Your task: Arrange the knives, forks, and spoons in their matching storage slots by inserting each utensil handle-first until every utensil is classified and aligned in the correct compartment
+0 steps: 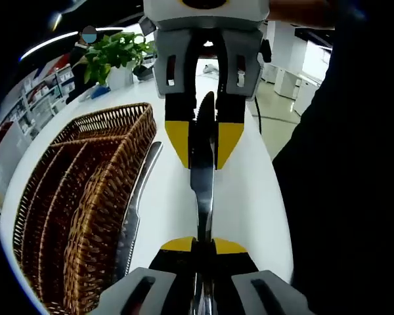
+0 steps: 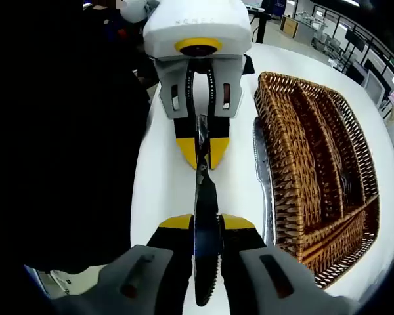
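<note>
Knife [image 1: 202,190] between both grippers' jaws

From my left gripper view, bare white table [image 1: 249,197] lies open toward one o'clock; a wicker basket [image 1: 85,190] and a knife [image 1: 134,210] just beside it block ten o'clock.

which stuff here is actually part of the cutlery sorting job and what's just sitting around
Part of the job:
- knife held at both ends by the left gripper and right gripper
- second knife on the table beside the basket
- wicker basket

Just lying about:
- potted plant
</note>
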`<state>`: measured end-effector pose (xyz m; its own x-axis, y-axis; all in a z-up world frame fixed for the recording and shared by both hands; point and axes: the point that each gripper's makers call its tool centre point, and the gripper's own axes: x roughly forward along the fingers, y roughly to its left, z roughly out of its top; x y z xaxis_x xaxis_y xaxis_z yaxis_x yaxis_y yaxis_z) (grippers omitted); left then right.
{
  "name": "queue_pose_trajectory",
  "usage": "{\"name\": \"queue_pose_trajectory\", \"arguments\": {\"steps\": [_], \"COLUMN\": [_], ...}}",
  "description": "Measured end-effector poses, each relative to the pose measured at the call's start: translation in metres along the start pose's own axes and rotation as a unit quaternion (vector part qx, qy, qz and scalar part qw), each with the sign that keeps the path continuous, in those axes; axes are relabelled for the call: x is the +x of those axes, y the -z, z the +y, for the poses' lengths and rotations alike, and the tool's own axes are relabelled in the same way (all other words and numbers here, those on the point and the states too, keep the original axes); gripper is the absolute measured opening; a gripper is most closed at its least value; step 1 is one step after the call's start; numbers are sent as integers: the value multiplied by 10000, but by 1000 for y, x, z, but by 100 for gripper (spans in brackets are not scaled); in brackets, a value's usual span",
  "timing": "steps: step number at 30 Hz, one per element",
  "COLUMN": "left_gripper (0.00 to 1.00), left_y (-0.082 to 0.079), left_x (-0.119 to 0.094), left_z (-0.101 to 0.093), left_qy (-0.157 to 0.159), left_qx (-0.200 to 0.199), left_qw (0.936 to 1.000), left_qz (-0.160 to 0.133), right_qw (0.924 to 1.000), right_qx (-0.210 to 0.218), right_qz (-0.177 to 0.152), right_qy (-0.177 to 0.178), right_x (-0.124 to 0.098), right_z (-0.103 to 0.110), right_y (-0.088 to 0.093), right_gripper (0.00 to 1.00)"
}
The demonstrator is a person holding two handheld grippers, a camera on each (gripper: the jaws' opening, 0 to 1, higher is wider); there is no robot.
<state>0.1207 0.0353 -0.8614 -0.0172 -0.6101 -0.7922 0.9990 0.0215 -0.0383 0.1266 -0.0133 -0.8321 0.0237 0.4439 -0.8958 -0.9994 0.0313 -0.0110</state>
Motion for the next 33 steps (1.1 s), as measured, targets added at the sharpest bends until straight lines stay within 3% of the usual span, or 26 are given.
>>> {"name": "queue_pose_trajectory", "arguments": {"steps": [2, 5, 8, 13, 19, 21, 23, 26, 28, 29, 30, 33], "left_gripper": [7, 7, 6, 6, 5, 5, 5, 5, 5, 5, 5, 4], "left_y": [1, 5, 7, -2, -13, -19, -23, -31, -38, -41, -45, -55], "left_x": [-5, -15, -24, -35, -44, -50, -55, -66, -73, -77, -81, -91], "left_z": [1, 1, 3, 11, 15, 16, 18, 21, 23, 25, 26, 30], "left_qy": [-3, 26, 24, -160, -286, -308, -364, -440, -486, -530, -573, -644], "left_qx": [-75, -100, -27, -29, 40, 70, 145, 195, 186, 211, 240, 261], "left_qw": [9999, 9996, 9989, 9994, 9995, 9995, 9992, 9988, 9986, 9982, 9978, 9970], "left_qz": [83, 276, 477, 301, 159, 98, 71, -23, -136, -176, -227, -342], "right_qw": [9998, 9993, 9966, 9865, 9717, 9626, 9521, 9253, 9127, 9113, 9034, 8992], "right_qx": [150, 295, 604, 1206, 1668, 1946, 2233, 2798, 2954, 2980, 3114, 3126], "right_qz": [-4, -112, -410, -859, -1159, -1276, -1476, -1785, -1935, -1946, -1993, -2041], "right_qy": [99, 214, 370, 698, 1209, 1384, 1478, 1835, 2054, 2071, 2172, 2282], "right_x": [-3, -8, -18, -41, -73, -87, -97, -122, -136, -141, -147, -158], "right_z": [-4, -8, -10, -15, -21, -24, -25, -34, -38, -38, -40, -42], "right_y": [2, 3, 1, 5, 19, 24, 27, 36, 40, 43, 46, 51], "right_gripper": [18, 33, 39, 48, 53, 61, 77, 94, 99, 99, 99, 99]}}
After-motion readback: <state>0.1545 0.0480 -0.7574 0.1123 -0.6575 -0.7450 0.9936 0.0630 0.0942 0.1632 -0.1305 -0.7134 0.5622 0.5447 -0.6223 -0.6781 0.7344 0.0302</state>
